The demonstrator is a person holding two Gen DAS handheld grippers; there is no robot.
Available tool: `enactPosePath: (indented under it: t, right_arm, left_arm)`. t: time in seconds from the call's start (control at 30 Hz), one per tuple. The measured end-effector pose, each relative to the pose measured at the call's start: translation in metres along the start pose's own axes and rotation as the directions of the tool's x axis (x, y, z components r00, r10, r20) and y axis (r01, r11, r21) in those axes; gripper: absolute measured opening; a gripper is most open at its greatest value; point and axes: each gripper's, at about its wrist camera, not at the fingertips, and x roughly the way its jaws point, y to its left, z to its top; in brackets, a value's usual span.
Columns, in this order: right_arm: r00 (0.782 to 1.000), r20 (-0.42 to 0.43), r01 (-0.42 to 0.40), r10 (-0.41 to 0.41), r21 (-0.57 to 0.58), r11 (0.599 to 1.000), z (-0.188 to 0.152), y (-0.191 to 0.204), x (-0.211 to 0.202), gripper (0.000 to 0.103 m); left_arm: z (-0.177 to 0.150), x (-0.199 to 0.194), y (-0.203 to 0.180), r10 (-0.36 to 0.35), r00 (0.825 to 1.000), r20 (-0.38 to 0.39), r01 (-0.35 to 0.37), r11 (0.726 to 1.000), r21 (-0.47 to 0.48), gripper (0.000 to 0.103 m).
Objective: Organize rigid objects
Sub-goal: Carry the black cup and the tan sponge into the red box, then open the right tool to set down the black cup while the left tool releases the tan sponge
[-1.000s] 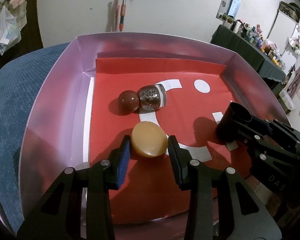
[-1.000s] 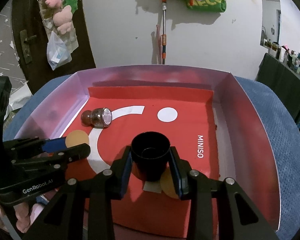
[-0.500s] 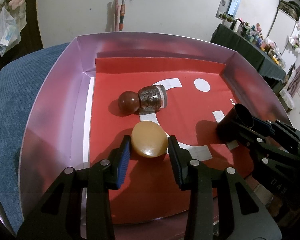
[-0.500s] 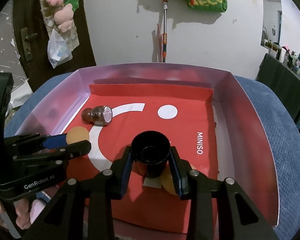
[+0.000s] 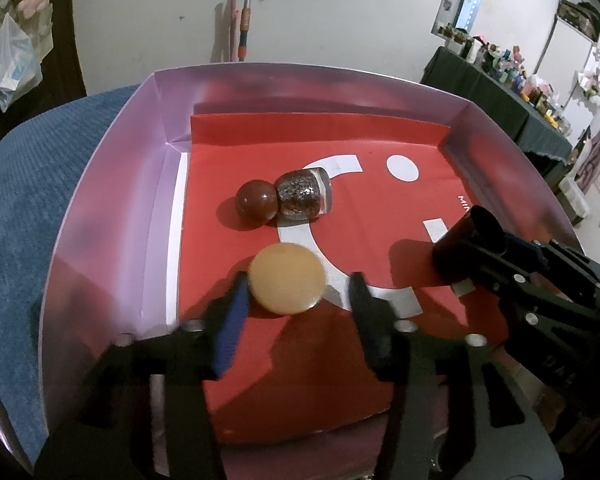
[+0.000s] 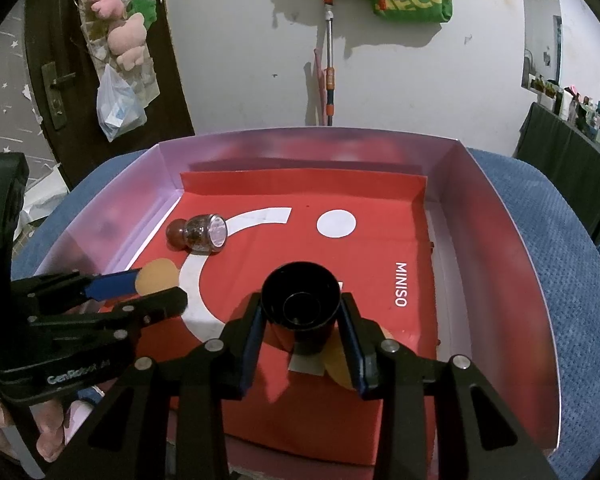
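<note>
A tan round disc (image 5: 286, 284) lies flat on the red liner between the fingers of my left gripper (image 5: 298, 300), which is open; there is a gap on the disc's right side. In the right wrist view that left gripper (image 6: 160, 290) sits at the box's near left with the disc (image 6: 156, 276) beside it. My right gripper (image 6: 302, 312) is shut on a black cup (image 6: 300, 296), held mouth toward the camera above the liner. The same cup (image 5: 468, 236) shows at the right of the left wrist view. A small glass jar with a brown ball stopper (image 5: 300, 200) lies on its side.
Everything sits in a shallow purple-walled box (image 5: 112, 208) lined with red paper, resting on a blue cushion (image 5: 24, 184). A second tan disc (image 6: 340, 364) lies under the cup. A person's hand (image 6: 48, 436) holds the left gripper. A pole (image 6: 330, 60) leans on the far wall.
My left gripper's fingers have spread apart and the tan disc now lies loose on the liner. The right gripper with the black cup has shifted slightly farther into the box.
</note>
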Motion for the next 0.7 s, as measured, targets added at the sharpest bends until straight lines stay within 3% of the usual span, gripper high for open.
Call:
enactPosePath:
  t: [0.13,0.27,0.37,0.7]
  right_arm:
    - [1.000,0.001,-0.011,0.011,0.007,1.000,-0.001,-0.002,-0.002,0.042]
    - [1.000,0.006,-0.015,0.015,0.011,1.000,-0.002,-0.001,-0.005,0.051]
    - [1.000,0.007,-0.022,0.022,0.016,1.000,-0.003,-0.001,-0.007,0.053]
    - [0.999,0.035,-0.036,0.035,0.027,0.999,-0.007,0.000,-0.021,0.068]
  left_arm:
    - [-0.002,-0.001,-0.001,-0.003,1.000,0.006,0.003,1.000,0.003,0.059]
    - [-0.002,-0.003,-0.003,0.009,1.000,0.013,-0.009,1.000,0.014,0.060]
    - [-0.002,-0.006,-0.004,0.007,1.000,0.025,-0.007,1.000,0.019,0.068]
    - [-0.008,-0.020,-0.009,0.021,0.999,0.046,-0.023,0.999,0.044,0.069]
